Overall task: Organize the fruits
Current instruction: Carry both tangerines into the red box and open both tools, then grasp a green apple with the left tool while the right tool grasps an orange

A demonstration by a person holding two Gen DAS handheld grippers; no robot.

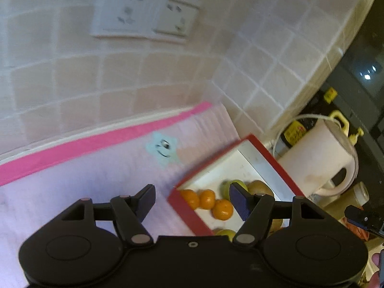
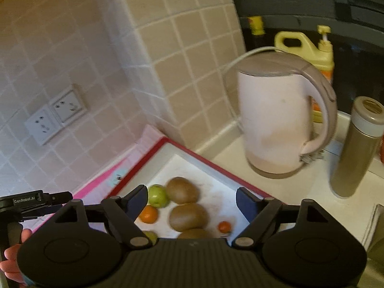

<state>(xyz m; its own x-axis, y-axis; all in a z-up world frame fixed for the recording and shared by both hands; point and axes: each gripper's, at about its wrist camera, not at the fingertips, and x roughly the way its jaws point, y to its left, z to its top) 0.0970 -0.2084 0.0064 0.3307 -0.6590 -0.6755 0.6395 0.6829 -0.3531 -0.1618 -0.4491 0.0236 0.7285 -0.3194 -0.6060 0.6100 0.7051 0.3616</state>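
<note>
We held the left claw (image 1: 192, 201) spread and empty above the tray (image 1: 184, 210) edge, the right claw (image 2: 190, 202) likewise spread over it; oranges (image 1: 222, 209), kiwis (image 2: 188, 216) and a green apple (image 2: 157, 195) lay inside, a kettle (image 2: 276, 122) stood near on the bench (image 2: 312, 206)

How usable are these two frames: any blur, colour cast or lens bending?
Left wrist view: the wall sockets and tiles smear with motion blur, the oranges stay readable, and the light is dim and warm. Right wrist view: sharper, with a crisp kettle and kiwis, though the fisheye bends the tile lines and the same yellowish cast remains.
</note>
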